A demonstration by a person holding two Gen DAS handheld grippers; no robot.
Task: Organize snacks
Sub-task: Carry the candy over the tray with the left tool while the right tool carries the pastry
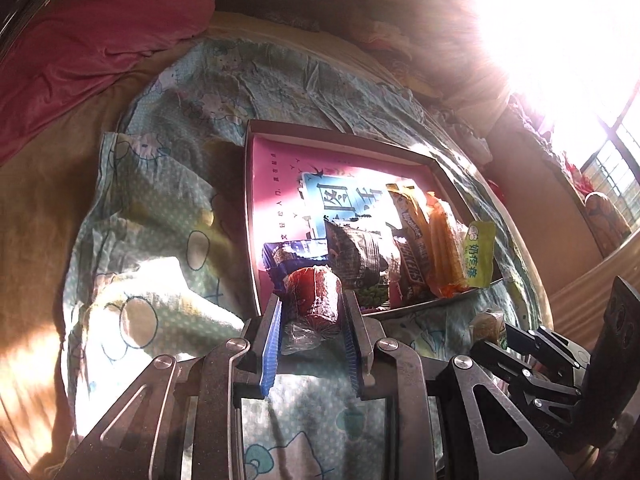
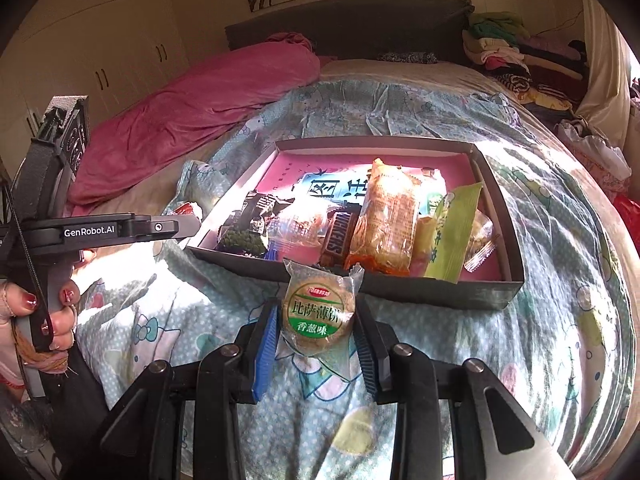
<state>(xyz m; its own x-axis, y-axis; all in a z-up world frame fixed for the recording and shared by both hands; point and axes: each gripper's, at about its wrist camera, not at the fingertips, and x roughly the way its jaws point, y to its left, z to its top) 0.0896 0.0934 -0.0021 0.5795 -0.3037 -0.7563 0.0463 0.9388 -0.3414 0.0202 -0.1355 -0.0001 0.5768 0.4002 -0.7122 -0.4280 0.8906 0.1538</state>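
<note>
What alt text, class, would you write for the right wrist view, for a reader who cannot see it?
The right gripper holds a round wrapped biscuit between its fingers, just short of a shallow box of snacks on a bed with a cartoon-print sheet. At left, the left gripper carries a red snack toward the box.

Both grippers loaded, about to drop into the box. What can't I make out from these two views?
- Left wrist view: window glare washes out the upper right; the box floor print is partly bleached.
- Left wrist view: the red snack label is unreadable.
- Right wrist view: the left gripper's fingertips and load sit behind its own body.
- Both views: packets under the pile are covered.
</note>
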